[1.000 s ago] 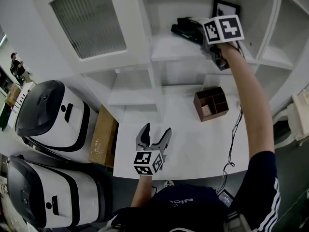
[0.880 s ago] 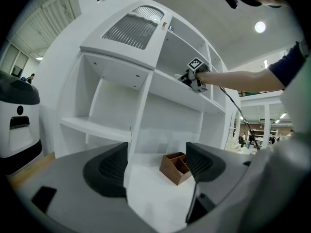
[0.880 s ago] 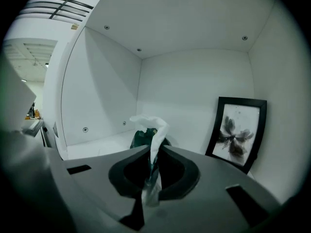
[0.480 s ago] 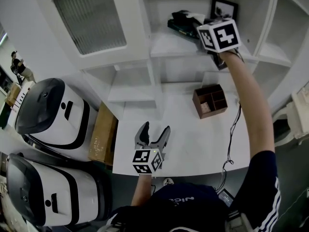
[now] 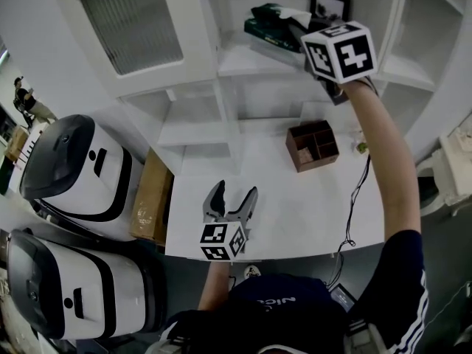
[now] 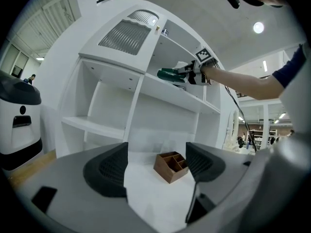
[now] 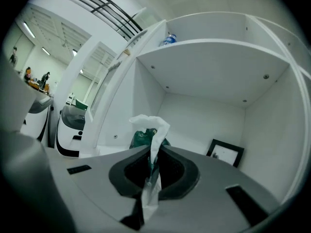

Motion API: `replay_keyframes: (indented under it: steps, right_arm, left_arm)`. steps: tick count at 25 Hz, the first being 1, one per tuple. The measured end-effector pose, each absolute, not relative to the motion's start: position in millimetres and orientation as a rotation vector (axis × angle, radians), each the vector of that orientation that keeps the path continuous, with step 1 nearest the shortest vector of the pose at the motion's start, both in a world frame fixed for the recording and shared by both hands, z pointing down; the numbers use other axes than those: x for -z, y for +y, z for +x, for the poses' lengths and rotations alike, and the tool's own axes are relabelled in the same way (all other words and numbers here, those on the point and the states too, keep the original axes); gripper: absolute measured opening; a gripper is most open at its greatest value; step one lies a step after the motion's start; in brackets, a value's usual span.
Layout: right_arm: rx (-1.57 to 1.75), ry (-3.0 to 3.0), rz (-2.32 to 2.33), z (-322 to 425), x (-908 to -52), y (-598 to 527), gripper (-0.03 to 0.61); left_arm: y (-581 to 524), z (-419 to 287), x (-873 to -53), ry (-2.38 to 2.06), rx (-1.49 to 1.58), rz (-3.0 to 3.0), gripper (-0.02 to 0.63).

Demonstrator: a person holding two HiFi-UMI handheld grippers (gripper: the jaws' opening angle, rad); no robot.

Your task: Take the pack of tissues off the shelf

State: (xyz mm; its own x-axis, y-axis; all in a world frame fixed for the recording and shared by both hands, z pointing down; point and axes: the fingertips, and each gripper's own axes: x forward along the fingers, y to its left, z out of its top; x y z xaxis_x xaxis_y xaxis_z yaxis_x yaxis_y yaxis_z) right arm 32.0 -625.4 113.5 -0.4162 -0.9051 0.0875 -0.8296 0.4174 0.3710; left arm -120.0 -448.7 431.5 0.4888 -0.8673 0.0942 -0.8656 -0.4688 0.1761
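Note:
The pack of tissues is dark green with a white tissue sticking out of it. It sits at the front of an upper shelf of the white cabinet. My right gripper is raised to it and shut on the pack's white tissue end; the green body shows just beyond the jaws. In the left gripper view the pack hangs at the shelf's edge in the right gripper. My left gripper stays low over the white table, open, with nothing between its fingers.
A brown wooden organizer stands on the table under the shelves. A black picture frame leans at the back of the upper shelf. Two white and black machines and a cardboard box sit left of the table. A cable trails along its right side.
The right gripper's marker cube has come nearer the head camera and the pack has followed it slightly toward the shelf's front. The left gripper has hardly moved.

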Motion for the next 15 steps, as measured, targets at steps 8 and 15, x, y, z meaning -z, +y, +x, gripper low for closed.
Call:
replay_keyframes:
  steps: [8, 15]
  right_arm:
    - [0.500, -2.380, 1.509, 49, -119, -577, 0.014]
    - [0.568, -2.432, 1.479, 58, -123, -529, 0.014]
  left_arm:
    - [-426, -103, -435, -1.489, 0.014, 2.537, 0.370]
    - [-410, -85, -440, -1.480, 0.003, 2.529, 0.370]
